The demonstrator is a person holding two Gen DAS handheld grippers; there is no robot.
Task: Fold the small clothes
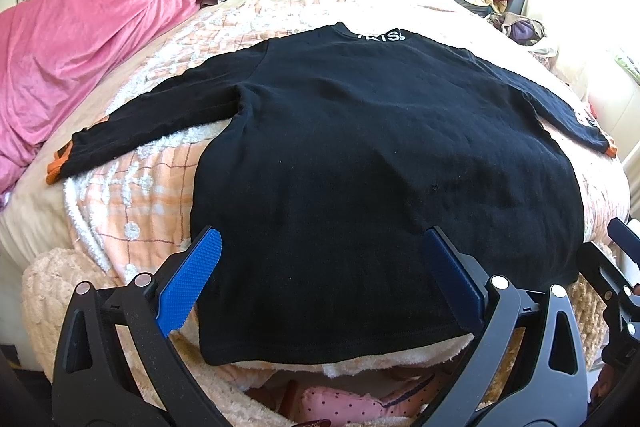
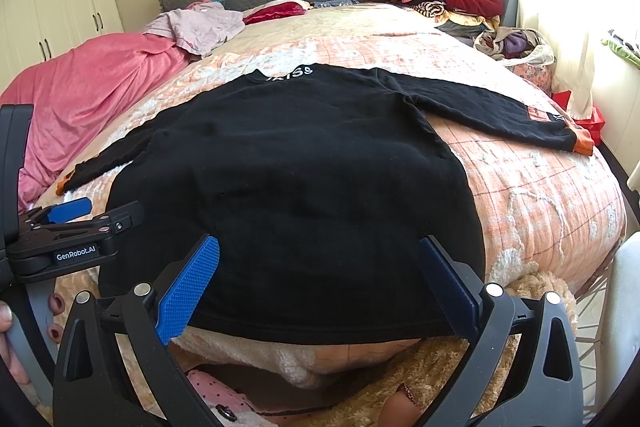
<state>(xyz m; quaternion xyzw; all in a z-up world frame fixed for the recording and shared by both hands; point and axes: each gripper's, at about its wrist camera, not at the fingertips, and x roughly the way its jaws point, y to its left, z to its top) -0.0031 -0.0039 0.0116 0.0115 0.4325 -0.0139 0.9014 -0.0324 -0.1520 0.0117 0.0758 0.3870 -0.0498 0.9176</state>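
As it is lying flat on the bed: black sweater is looking soft, light, floppy.
Hold: pinching hem corners.
Left claw: gaping wide, empty.
Right claw: gaping wide, empty.

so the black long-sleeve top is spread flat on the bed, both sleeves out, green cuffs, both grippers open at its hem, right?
Not quite: the cuffs are orange, not green, as the right wrist view shows. The rest holds: the black long-sleeve top lies flat on the bed, sleeves out, with the left gripper and right gripper open at its hem.
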